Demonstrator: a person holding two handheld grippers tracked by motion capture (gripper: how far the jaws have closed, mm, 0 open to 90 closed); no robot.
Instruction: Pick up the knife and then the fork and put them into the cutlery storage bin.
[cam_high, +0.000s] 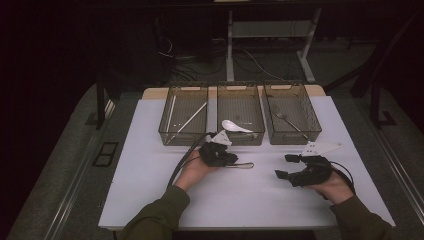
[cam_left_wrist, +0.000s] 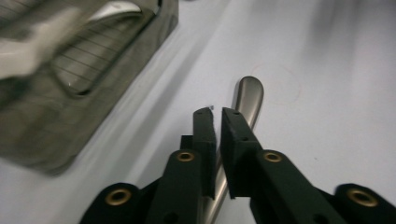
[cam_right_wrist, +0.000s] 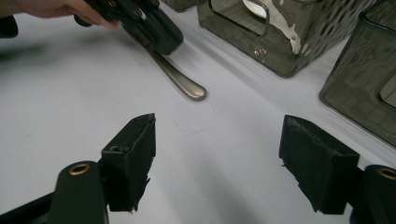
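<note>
We look down on a white table (cam_high: 150, 200) with three clear bins along its far edge. The left bin (cam_high: 184, 114) holds chopsticks, the middle bin (cam_high: 241, 113) a white spoon (cam_high: 236, 126), and the right bin (cam_high: 292, 112) a fork (cam_high: 288, 120).

A metal utensil (cam_high: 241, 165) lies flat on the table just in front of the middle bin, its rounded handle end pointing to the person's right. We cannot tell what kind of utensil it is, because its head is hidden under the left gripper (cam_high: 231, 159).

In the left gripper view, the jaws stand nearly closed, with only a thin gap, straddling the handle (cam_left_wrist: 246, 100). We cannot tell for sure whether the pads press on it.

The right gripper (cam_high: 283, 166) rests well to the right, its jaws wide apart and empty above bare table.

We judge the utensil to be stiff, fairly light, and smooth enough to slip or pivot between the pads. It lies low on the table, so a grip must come from its thin sides. Holding it near the middle of the handle, rather than at the tip, should keep it from swinging down when lifted.
</note>
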